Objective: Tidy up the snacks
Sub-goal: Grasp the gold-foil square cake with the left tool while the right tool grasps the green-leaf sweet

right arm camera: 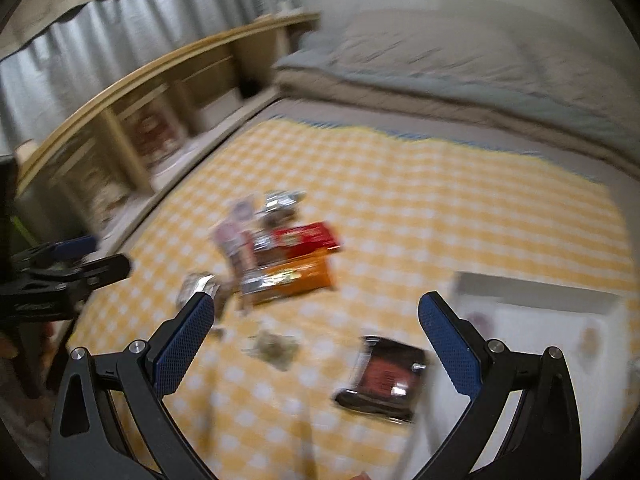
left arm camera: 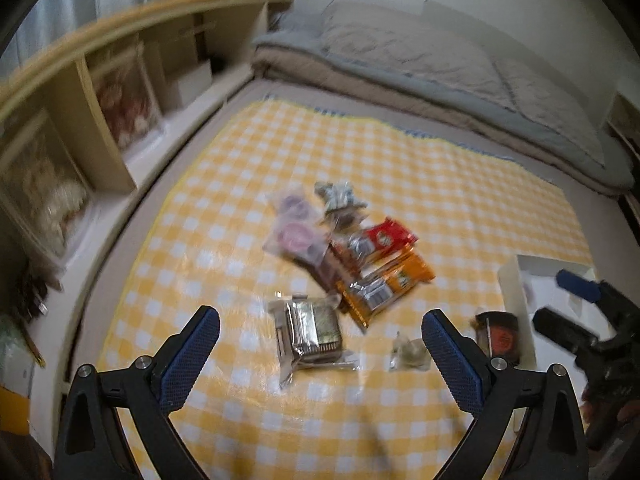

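Several snack packs lie on a yellow checked cloth [left arm camera: 400, 168]. A clear pack with dark contents [left arm camera: 314, 330] lies just ahead of my open, empty left gripper [left arm camera: 320, 334]. Behind it lie an orange pack [left arm camera: 384, 286], a red pack [left arm camera: 386, 238] and a pink-and-clear bag [left arm camera: 294, 230]. A small clear packet [left arm camera: 408, 354] and a black-and-red pack [left arm camera: 500, 338] lie near a white box [left arm camera: 516, 300]. My right gripper [right arm camera: 316, 328] is open and empty above the black-and-red pack [right arm camera: 384, 376], beside the white box [right arm camera: 536, 300]. The right wrist view is blurred.
A low wooden shelf unit [left arm camera: 120, 80] with framed items runs along the left. Folded bedding [left arm camera: 440, 68] lies behind the cloth. The right gripper shows at the right edge of the left wrist view [left arm camera: 588, 320]; the left gripper shows at the left of the right wrist view [right arm camera: 60, 268].
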Available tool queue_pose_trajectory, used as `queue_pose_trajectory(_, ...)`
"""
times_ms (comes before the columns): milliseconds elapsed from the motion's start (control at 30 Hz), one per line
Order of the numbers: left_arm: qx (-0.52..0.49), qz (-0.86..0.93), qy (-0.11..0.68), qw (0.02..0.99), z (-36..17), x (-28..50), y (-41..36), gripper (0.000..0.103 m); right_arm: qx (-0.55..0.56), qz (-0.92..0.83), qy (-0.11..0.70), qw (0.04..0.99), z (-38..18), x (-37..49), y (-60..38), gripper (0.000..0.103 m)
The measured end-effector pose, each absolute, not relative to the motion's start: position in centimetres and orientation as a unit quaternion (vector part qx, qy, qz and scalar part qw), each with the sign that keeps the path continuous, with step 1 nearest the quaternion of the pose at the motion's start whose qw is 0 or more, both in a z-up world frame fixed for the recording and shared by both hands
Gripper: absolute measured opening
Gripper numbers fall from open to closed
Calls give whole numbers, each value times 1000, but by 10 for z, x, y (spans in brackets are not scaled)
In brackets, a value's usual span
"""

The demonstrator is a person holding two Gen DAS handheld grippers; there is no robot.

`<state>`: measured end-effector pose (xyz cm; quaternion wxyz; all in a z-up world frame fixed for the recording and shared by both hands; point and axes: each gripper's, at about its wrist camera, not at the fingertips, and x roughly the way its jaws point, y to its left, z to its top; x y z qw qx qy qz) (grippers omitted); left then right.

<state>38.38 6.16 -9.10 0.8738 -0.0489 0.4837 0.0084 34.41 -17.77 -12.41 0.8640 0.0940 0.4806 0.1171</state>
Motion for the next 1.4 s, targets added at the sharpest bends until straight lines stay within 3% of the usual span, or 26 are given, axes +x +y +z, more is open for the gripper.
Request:
queue_pose_trajectory(100,-73,15,511,856,-109,406,66,94,97,158,508,842,-147,358,-166,101)
queue_pose_trajectory(167,-86,19,524,847,-118,421,67,93,96,181,526,826,-165,367,-158,85)
queue_pose_trajectory(267,-86,26,540,837,-134,443,66,89,89,219,549,802,-191,375,-142,75)
queue_pose_trajectory(700,-21,36,612,789,-209,493,36,81,27,326,601,729,-263,374,-98,70)
queue_pose_trajectory(867,0,46,620,783,-222,490,35,80,1,342,615,710,-266,360,-91,57)
queue_pose_trajectory(1033,8,57,626,778,-234,491,38,73,2,297,629,718,-264,363,-85,45)
queue_pose_trajectory(1400,-34,58,631,773,-241,497,57,54,72,219,663,713,-269,383,-89,41)
